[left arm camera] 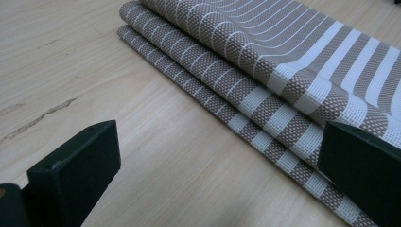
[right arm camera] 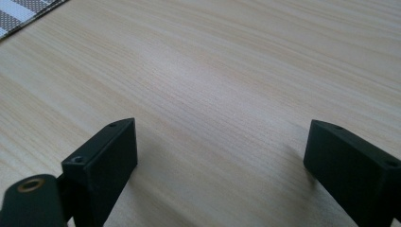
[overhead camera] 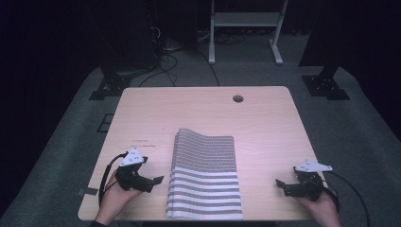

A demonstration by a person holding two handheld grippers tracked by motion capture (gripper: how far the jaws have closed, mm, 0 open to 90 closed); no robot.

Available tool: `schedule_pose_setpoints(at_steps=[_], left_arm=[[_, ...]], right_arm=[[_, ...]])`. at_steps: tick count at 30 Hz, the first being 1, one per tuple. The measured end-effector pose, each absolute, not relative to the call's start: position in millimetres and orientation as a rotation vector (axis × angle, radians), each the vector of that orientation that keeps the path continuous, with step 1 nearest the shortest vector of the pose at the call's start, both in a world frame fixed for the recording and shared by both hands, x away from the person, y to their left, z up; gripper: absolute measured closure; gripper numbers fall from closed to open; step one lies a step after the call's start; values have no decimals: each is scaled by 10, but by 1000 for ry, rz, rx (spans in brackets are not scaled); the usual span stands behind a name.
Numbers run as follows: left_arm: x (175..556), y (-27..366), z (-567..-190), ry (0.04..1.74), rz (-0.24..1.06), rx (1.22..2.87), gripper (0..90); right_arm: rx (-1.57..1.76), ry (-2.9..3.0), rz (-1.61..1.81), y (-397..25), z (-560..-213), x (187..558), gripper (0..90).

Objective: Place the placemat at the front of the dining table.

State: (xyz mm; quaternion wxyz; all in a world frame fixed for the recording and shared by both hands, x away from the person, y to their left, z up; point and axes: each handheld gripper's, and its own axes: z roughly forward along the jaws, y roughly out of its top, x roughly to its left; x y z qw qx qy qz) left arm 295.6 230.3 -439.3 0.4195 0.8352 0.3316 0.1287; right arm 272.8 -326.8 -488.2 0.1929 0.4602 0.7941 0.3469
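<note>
Evidently nothing is gripped yet — the folded striped cloth (overhead camera: pixel 203 175) lies mid-counter (overhead camera: pixel 265 123) at the near edge, left tool (overhead camera: pixel 150 182) just beside its folded side, right tool (overhead camera: pixel 283 185) well apart, both wide open and empty — probably flanking it for a two-handed lift

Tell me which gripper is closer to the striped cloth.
Left. The left gripper sits just off the striped cloth at its left edge, jaws open. The right gripper rests farther off to its right, bare table between.

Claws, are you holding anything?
No. The left claw and right claw are both open, beside the folded striped cloth, not touching it.
</note>
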Motion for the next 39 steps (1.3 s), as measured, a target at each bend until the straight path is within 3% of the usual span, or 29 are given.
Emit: schedule_pose_setpoints(at_steps=[39], left_arm=[[3113,1812,-4294,722,244,2103,0]], right_arm=[[1296,2226,970,-3262,-4881,2737,92]])
